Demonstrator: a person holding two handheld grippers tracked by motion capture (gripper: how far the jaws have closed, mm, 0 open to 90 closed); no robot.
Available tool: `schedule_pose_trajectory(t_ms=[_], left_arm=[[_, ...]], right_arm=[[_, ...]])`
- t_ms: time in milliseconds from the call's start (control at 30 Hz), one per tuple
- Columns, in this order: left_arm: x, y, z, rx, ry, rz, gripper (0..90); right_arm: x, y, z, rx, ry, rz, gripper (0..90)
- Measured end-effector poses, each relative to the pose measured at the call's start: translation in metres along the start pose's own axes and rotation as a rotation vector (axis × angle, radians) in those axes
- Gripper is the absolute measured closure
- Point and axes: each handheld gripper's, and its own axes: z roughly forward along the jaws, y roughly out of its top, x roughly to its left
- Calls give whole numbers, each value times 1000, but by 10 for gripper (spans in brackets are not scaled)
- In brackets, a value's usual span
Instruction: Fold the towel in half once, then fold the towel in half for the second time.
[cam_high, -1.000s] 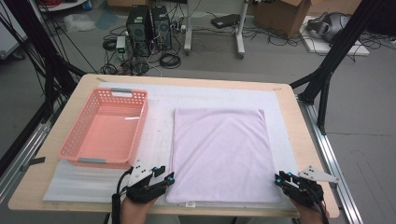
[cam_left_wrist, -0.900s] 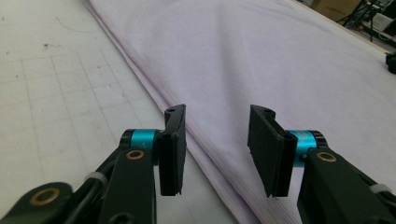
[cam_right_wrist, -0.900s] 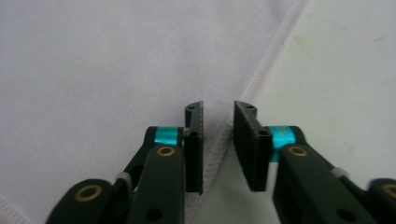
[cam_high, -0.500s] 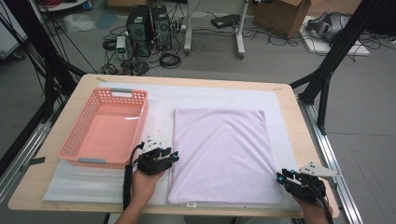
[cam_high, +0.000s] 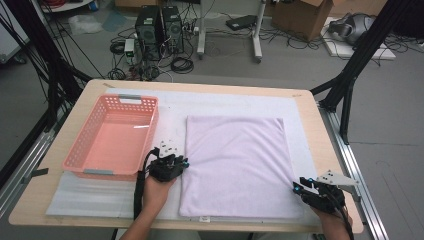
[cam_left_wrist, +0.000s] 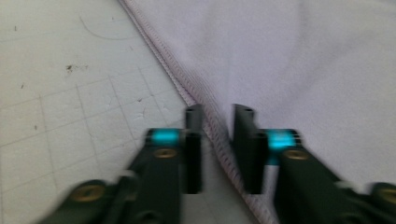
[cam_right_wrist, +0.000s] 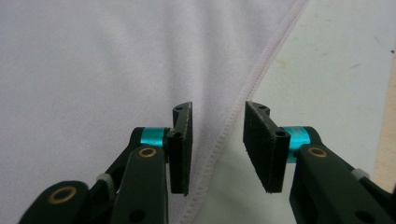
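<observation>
Even, diffuse overhead light leaves the high view bright but soft in detail, with faint shadows and a small glare streak inside the pink basket (cam_high: 135, 126). The left gripper view is motion-blurred, worst toward 6 o'clock. The right gripper view is sharper, its far cloth hazy toward 12 o'clock.

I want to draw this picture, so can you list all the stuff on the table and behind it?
towel: 1, lilac, flat on the mat, right of the basket
basket: 1, pink, left on the mat
mat: 1, white, over the table
table: 1, light wood
computers: 2, black, on the floor behind
box: 1, brown, on the floor behind
left gripper: 1, black, fingers open astride the towel's left hem
right gripper: 1, black, fingers open astride the towel's right hem
</observation>
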Motion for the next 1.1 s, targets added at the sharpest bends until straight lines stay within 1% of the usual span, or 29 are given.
schedule_pose_trajectory(t_ms=[33,133,167,200,267,300,333,367,400,467,500,700,767,933,1033,1067,1100], left_arm=[[0,-1,-2,-16,-2,1,575],[2,-2,-8,-96,-72,6,485],[3,-2,-9,-128,-100,-2,456],[3,-2,-10,-155,-118,-8,424],[4,-1,-13,-194,-140,-8,329],[4,-1,-14,-200,-142,-5,295],[4,-2,-14,-203,-130,2,231],[5,-2,-14,-207,-142,2,176],[7,-3,-14,-210,-159,0,170],[9,-3,-15,-215,-170,-9,170],[9,-3,-15,-218,-183,-12,170],[7,-1,-19,-238,-211,0,173],[7,-1,-19,-246,-215,-7,175],[8,1,-18,-246,-193,-8,175],[9,1,-18,-242,-182,-1,195],[9,1,-17,-241,-166,8,205],[9,1,-17,-242,-163,11,205]], right_arm=[[0,1,0,-10,-6,0,593],[-1,3,-2,-48,-35,1,495],[-1,4,-2,-65,-42,-7,472],[-1,6,-2,-79,-45,-17,446],[-1,7,-1,-99,-54,-27,391],[-1,8,0,-100,-63,-25,355],[-1,9,1,-100,-67,-26,333],[-2,9,2,-102,-68,-23,320],[-2,9,3,-104,-69,-23,304],[-3,10,4,-111,-71,-18,284],[-4,11,5,-112,-70,-18,279],[-5,13,8,-115,-62,-15,252],[-3,13,9,-112,-58,-20,250],[-4,12,8,-109,-55,-25,250],[-4,12,8,-109,-56,-15,249],[-5,12,8,-111,-58,-13,249],[-6,12,9,-106,-56,-13,248]])
